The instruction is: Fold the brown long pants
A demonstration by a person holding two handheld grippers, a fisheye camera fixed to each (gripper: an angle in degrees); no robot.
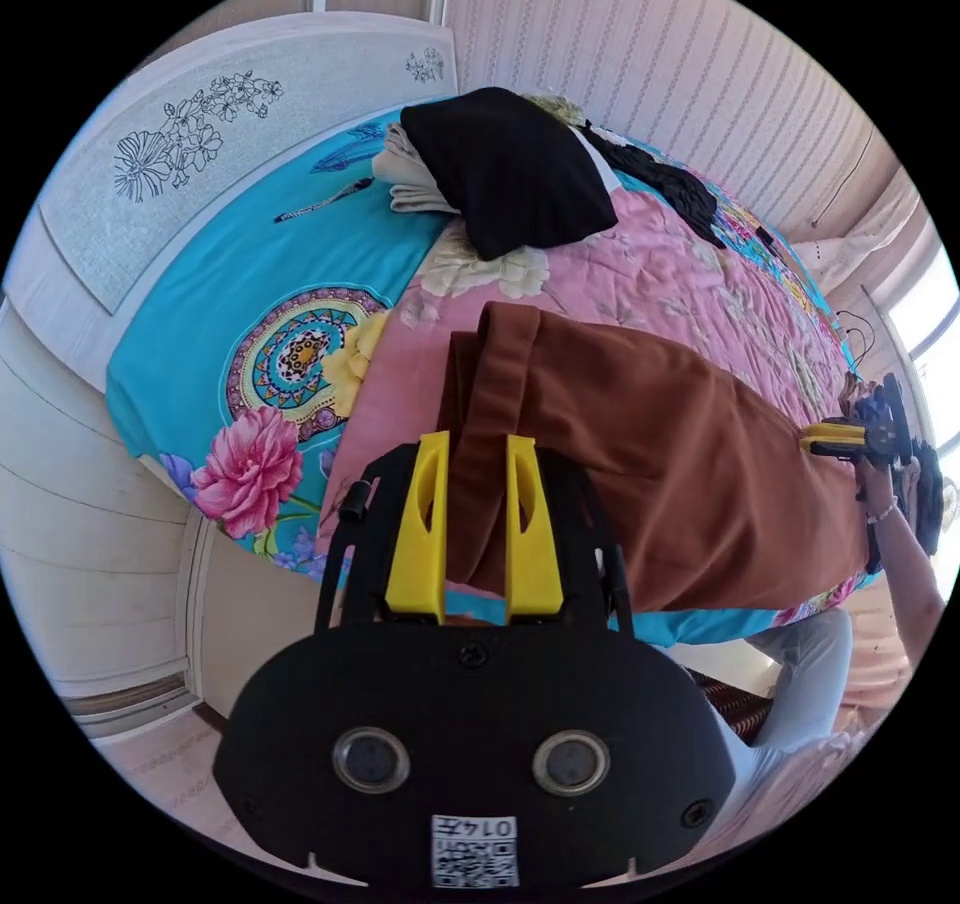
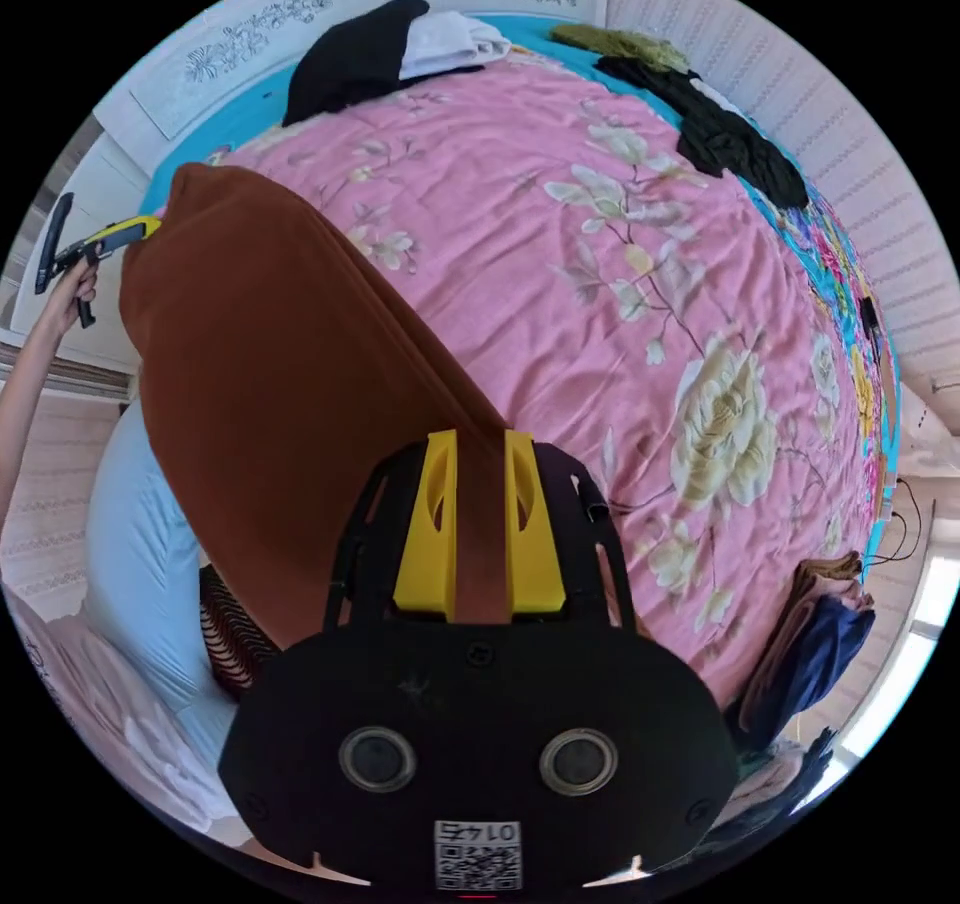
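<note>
The brown long pants [image 1: 660, 444] hang stretched lengthwise over the near edge of the bed, doubled along their length. My left gripper [image 1: 475, 444] is shut on one end of them, cloth pinched between its yellow jaws. In the right gripper view the pants [image 2: 290, 384] run from my right gripper [image 2: 478, 444], shut on the other end, to the left gripper [image 2: 120, 234] held by a hand at the far left. The right gripper [image 1: 850, 437] also appears at the right of the left gripper view, gripping the far end.
A pink floral quilt [image 2: 600, 274] covers the bed over a turquoise flowered sheet [image 1: 230, 324]. Black and white clothes [image 1: 500, 169] are piled near the headboard [image 1: 200, 134], dark garments [image 2: 730, 134] lie along the far side, and folded clothes [image 2: 810, 634] sit at the corner.
</note>
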